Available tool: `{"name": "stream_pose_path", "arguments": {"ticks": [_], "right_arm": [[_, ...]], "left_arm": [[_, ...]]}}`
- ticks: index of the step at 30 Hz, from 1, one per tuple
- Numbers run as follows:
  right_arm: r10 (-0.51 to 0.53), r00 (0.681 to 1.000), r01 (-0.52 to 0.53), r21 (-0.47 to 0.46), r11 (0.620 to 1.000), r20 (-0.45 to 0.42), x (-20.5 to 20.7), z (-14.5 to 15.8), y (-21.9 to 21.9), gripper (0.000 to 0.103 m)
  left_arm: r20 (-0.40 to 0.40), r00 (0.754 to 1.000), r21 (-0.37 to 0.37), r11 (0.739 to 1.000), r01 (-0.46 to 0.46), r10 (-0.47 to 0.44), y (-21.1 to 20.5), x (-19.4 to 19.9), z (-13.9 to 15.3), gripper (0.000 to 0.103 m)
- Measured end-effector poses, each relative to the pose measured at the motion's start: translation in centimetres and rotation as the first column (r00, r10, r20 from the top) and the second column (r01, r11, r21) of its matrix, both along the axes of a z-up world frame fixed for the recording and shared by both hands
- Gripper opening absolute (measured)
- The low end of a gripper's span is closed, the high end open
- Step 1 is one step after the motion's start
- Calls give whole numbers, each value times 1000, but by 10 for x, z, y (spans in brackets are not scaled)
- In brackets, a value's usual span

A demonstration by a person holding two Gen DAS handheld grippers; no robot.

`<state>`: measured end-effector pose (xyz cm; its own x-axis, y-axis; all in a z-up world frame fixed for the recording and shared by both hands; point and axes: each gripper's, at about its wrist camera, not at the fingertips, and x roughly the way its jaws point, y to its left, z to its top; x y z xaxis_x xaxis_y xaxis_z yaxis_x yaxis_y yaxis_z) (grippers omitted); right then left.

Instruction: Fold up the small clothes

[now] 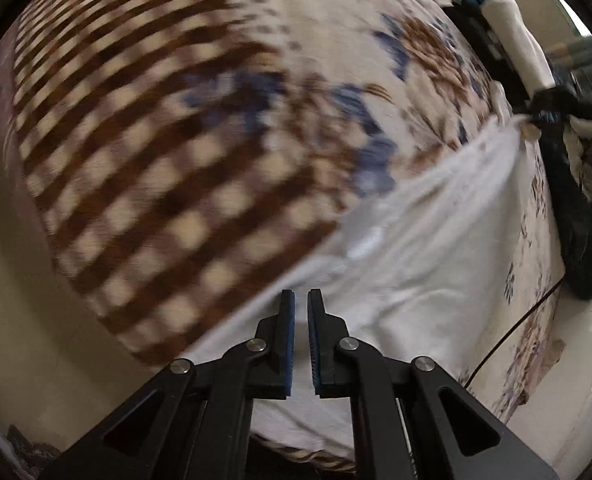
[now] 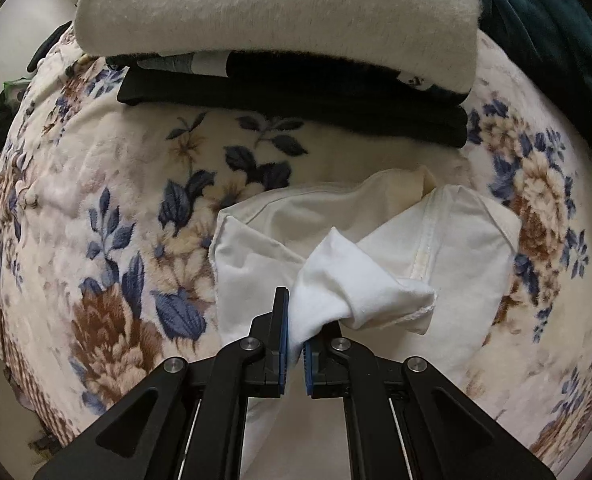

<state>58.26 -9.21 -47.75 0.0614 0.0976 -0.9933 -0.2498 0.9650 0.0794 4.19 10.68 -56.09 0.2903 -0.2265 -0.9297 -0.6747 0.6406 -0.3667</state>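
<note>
A small white garment (image 2: 376,248) lies on a floral blanket (image 2: 108,216). My right gripper (image 2: 294,320) is shut on a bunched fold of it, lifted a little above the rest of the cloth. In the left wrist view the same white garment (image 1: 416,248) stretches from below my left gripper (image 1: 301,298) toward the right gripper (image 1: 544,116) at the far right, which pinches its far corner. My left gripper's jaws stand almost closed with a narrow gap. Nothing shows between them. The view is blurred.
A stack of folded clothes, a cream piece (image 2: 276,12) on black ones (image 2: 296,100), lies behind the white garment. A dark teal cloth (image 2: 548,20) is at the back right. The blanket's checked part (image 1: 136,160) fills the left wrist view. A thin black cable (image 1: 512,332) runs at the right.
</note>
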Motion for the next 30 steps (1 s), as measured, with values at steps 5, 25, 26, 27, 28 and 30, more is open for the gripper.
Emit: {"name": "stream_pose_path", "arguments": {"ticks": [5, 25, 26, 27, 28, 30], "right_arm": [[-25, 998, 29, 74, 997, -60, -10, 7, -11, 29], [95, 990, -80, 148, 986, -100, -133, 42, -53, 62], [88, 988, -67, 161, 985, -125, -147, 39, -57, 62], [87, 985, -61, 168, 984, -148, -159, 36, -59, 62], [88, 981, -57, 177, 983, -173, -175, 34, -63, 62], [91, 972, -51, 181, 982, -216, -208, 30, -71, 62]], "left_arm": [[62, 998, -78, 997, -24, 28, 14, -20, 15, 28], [32, 997, 53, 996, 75, -77, 2, 0, -4, 1], [34, 996, 45, 996, 82, -84, 3, 2, -5, 1], [28, 994, 32, 994, 100, -101, 3, 4, -7, 2], [23, 994, 39, 994, 104, -105, 3, 5, -5, 3], [11, 993, 33, 993, 117, -117, 0, 5, -5, 4]]}}
